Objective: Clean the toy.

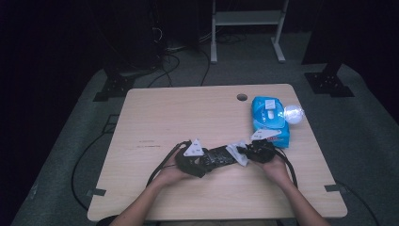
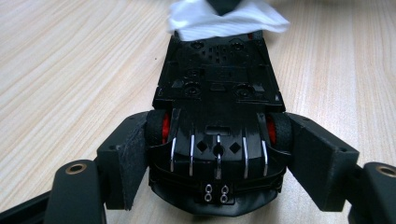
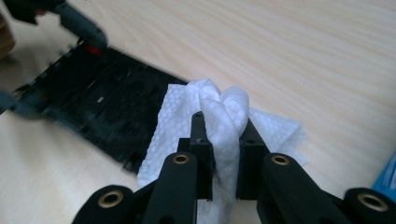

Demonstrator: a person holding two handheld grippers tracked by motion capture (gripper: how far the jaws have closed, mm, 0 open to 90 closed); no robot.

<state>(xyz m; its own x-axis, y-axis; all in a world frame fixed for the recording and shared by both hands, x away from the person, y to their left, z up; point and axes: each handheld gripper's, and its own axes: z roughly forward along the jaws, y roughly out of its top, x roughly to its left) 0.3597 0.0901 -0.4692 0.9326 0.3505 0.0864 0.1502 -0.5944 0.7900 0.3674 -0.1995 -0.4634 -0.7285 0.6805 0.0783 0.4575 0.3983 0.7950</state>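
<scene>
1. The worktop (image 1: 179,117) is a light wooden surface filling the centre of the high view, with a round hole near its upper right edge.
2. A blue pack of wipes (image 1: 269,120) lies at the right of the worktop, above the right hand in the high view.
3. The toy car (image 1: 217,156) is black and lies upside down, underside facing up, in the lower centre of the high view, between the two grippers. In the left gripper view its underside (image 2: 217,93) runs from the bottom centre toward the top of the frame, with red wheel hubs visible at both sides.
4. The left gripper (image 1: 192,160) sits left of centre in the high view. Its fingers (image 2: 128,158) are pinching the toy car across its width at the wheels, one finger on each side.
5. The right gripper (image 1: 256,151) sits right of centre in the high view, just below the pack of wipes. Its fingers (image 3: 201,140) are pinching a bunched white wipe (image 3: 224,116).
6. The wipe spreads from the fingers onto the worktop and touches the near end of the toy car; in the left gripper view it covers the car's far end at the top centre (image 2: 224,21).
</scene>
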